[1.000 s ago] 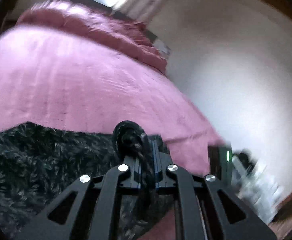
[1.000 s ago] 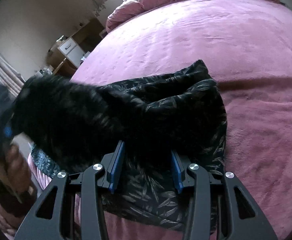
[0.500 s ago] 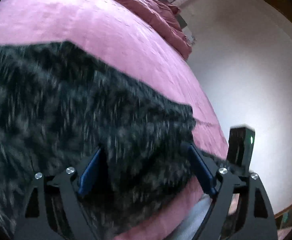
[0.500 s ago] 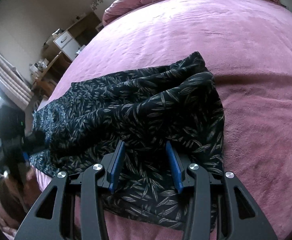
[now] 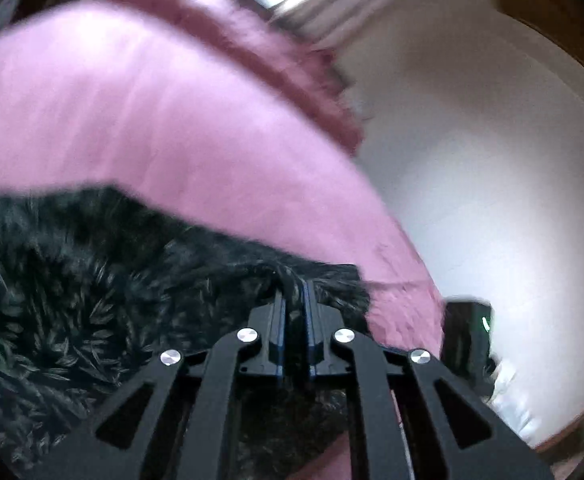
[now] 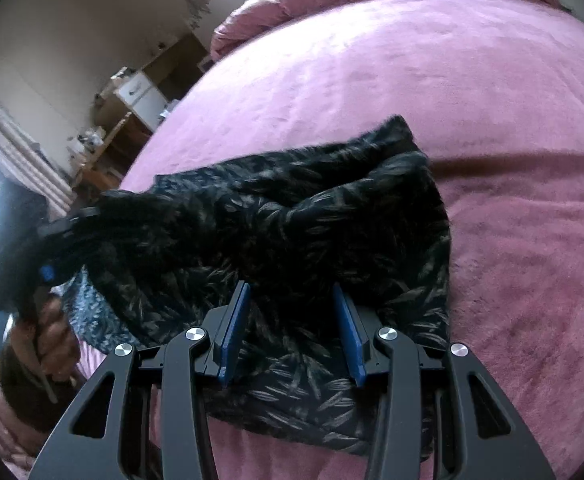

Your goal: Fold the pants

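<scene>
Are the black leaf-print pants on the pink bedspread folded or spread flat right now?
Partly folded: black leaf-print pants lie bunched in overlapping layers on the pink bedspread, one end pinched in the left gripper.

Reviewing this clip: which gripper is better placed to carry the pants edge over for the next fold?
Probably the left gripper: its jaws have just closed on an edge of the pants. The right gripper hangs over the cloth, its pads apart.
</scene>
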Available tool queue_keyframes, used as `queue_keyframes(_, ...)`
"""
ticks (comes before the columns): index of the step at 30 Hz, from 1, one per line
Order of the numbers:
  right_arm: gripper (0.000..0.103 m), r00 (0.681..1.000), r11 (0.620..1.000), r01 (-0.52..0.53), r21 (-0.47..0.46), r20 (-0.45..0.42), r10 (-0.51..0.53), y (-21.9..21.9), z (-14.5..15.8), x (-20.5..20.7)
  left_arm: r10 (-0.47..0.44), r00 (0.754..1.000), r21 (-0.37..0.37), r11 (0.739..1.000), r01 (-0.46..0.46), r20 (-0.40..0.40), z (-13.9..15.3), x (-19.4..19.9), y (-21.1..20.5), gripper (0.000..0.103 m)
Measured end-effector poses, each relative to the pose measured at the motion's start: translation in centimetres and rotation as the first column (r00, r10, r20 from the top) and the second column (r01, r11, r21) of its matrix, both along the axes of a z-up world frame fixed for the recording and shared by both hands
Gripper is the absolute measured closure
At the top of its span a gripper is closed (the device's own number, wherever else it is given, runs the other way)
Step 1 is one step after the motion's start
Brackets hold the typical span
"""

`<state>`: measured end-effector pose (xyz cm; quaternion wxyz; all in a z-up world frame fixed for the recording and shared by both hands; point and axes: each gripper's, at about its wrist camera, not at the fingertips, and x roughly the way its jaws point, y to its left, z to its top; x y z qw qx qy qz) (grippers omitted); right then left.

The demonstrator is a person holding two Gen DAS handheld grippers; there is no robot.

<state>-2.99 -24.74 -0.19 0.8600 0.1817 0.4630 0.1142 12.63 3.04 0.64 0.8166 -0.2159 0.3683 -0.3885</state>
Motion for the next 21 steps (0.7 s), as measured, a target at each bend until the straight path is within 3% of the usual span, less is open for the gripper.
queue_keyframes(3,0.061,1.0,0.999,-0.008,-0.05,-0.026,0.007,0.5,-0.4,0.0,-0.003,0.996,0.111,0.994,-0.006,0.086,-0.7,-2.1,0.2,0.096)
queue_keyframes(5,0.061,0.999,0.999,-0.008,-0.05,-0.039,0.006,0.5,-0.6,0.1,0.025,0.998,0.218,0.975,-0.037,0.054,-3.2,-2.2,0.3,0.096)
queue_keyframes(6,0.061,0.999,0.999,-0.01,-0.051,-0.033,0.008,0.5,-0.4,0.1,0.034,0.999,0.232,0.972,-0.039,0.025,-4.2,-2.1,0.7,0.096)
queue_keyframes(10,0.061,0.995,0.997,-0.071,-0.014,0.076,0.072,1.1,2.0,-0.7,0.063,0.997,0.145,0.988,-0.057,-0.036,-6.2,-2.7,2.5,0.096)
queue_keyframes(13,0.061,0.981,0.988,-0.151,-0.006,0.12,0.151,2.8,4.0,0.4,0.053,0.999,0.165,0.985,-0.054,0.007,-6.1,-3.7,1.6,0.096)
queue_keyframes(17,0.061,0.961,0.957,-0.263,-0.124,0.053,0.271,7.3,4.4,3.7,0.021,0.999,0.205,0.978,-0.03,0.045,-6.5,-5.7,-0.1,0.096)
queue_keyframes(21,0.061,0.937,0.922,-0.347,-0.17,-0.096,0.335,10.8,2.4,7.7,0.006,0.997,0.236,0.971,-0.025,0.081,-6.3,-6.4,-1.4,0.096)
